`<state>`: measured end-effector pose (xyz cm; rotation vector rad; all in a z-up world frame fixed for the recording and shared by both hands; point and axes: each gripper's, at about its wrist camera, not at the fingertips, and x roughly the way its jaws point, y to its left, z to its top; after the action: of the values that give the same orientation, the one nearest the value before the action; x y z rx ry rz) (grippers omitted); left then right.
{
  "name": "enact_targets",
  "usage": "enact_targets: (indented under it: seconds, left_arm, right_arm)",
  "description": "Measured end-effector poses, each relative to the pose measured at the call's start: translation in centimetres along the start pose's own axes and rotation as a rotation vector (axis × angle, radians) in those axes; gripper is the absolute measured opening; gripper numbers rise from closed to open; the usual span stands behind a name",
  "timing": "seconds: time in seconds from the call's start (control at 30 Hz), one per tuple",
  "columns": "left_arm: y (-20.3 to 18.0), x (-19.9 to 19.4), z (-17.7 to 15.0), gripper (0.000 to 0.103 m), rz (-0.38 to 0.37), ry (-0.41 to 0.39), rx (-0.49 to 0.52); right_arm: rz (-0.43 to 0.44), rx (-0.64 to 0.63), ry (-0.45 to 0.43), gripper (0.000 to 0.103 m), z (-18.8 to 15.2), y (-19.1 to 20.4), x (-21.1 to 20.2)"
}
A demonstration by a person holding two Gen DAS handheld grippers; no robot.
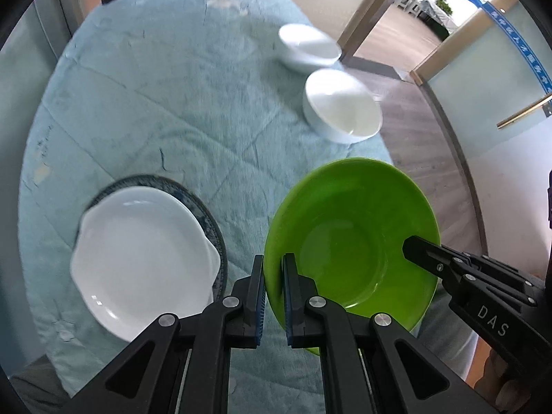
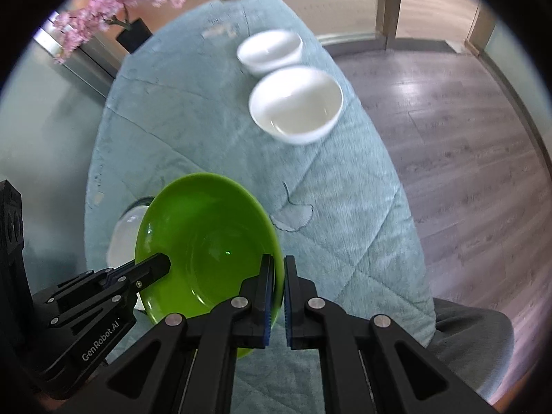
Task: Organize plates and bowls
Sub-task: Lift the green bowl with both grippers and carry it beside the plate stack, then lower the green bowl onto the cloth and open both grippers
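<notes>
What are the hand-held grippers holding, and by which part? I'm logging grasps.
Both hold the green plate by its rim, on opposite sides: the left hand-held gripper clamps one edge, the right hand-held gripper the other.

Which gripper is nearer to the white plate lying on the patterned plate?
Left. The left gripper grips the green plate's rim right beside the white plate. The right gripper grips the green plate's opposite rim, farther away.

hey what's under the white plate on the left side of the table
A dark blue-patterned plate lies under the white plate; only its rim shows along the far and right sides. Its centre is covered, so I cannot tell what is there.
</notes>
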<state>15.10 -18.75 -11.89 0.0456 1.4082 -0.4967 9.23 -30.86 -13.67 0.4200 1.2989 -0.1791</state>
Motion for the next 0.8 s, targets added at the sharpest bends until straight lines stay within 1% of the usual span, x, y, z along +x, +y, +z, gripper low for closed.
enact_targets:
  seconds: [0.13,0.37,0.43,0.6,0.67,0.8]
  left_arm:
    - [1.1,3.0,1.0,0.005,0.011,0.033,-0.022]
    - [2.0,6.0,2.5,0.006,0.022,0.078,-0.039]
    - [2.1,6.6,2.7,0.006,0.025,0.094,-0.046]
    - [2.2,7.4,2.6,0.007,0.062,0.116,-0.060]
    - [2.0,7.4,2.7,0.007,0.067,0.112,-0.057]
    - [1.3,7.4,2.8,0.009,0.079,0.130,-0.041]
  right_arm:
    - [-0.004,0.013,0.043,0.005,0.4,-0.6,2.4]
    - [0.003,0.037,0.093,0.005,1.4,-1.1,4.9]
    - [0.017,0.045,0.103,0.005,1.7,-1.3,5.4]
    - [0.044,0.054,0.136,0.005,1.8,-1.4,6.6]
    - [0.058,0.065,0.131,0.005,2.2,-1.5,6.8]
    - [0.070,0.066,0.117,0.007,2.6,-1.7,6.7]
